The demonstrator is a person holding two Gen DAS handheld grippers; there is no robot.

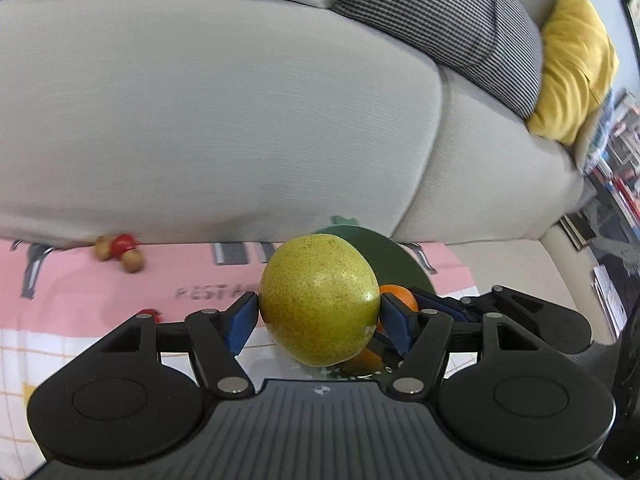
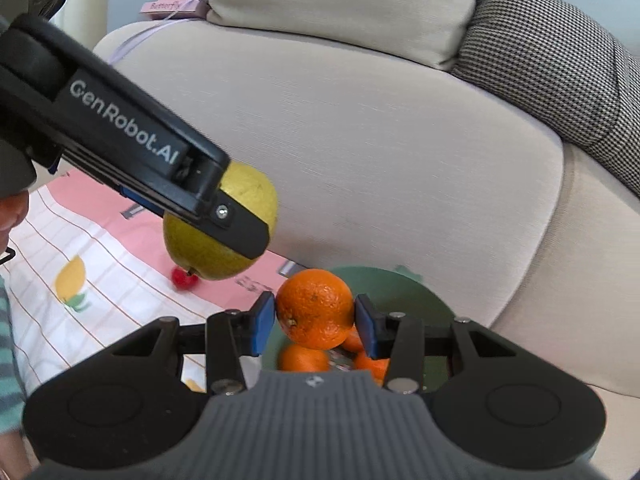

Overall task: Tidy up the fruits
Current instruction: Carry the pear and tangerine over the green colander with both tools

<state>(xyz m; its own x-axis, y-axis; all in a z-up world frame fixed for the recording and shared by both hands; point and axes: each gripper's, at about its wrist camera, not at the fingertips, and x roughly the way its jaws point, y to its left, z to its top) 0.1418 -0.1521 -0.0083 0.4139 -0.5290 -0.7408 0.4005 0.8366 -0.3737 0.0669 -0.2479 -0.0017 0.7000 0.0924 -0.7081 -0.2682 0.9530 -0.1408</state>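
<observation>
Behind everything, a pale grey sofa (image 1: 224,120) backs a pink-and-white printed cloth (image 2: 80,248). At 6 o'clock in the left wrist view, the left gripper (image 1: 319,314) clamps its blue pads on a speckled green-yellow pear (image 1: 319,304), lifted off the cloth. The right gripper (image 2: 315,322) pinches an orange (image 2: 315,308) above the green bowl (image 2: 408,292), where more oranges (image 2: 302,358) lie; small red fruit (image 2: 183,278) sits at 9 o'clock.

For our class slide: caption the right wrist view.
Right gripper holds an orange above a green plate.

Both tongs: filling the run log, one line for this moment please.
left tongs: pear held | right tongs: orange held, over bowl
</observation>
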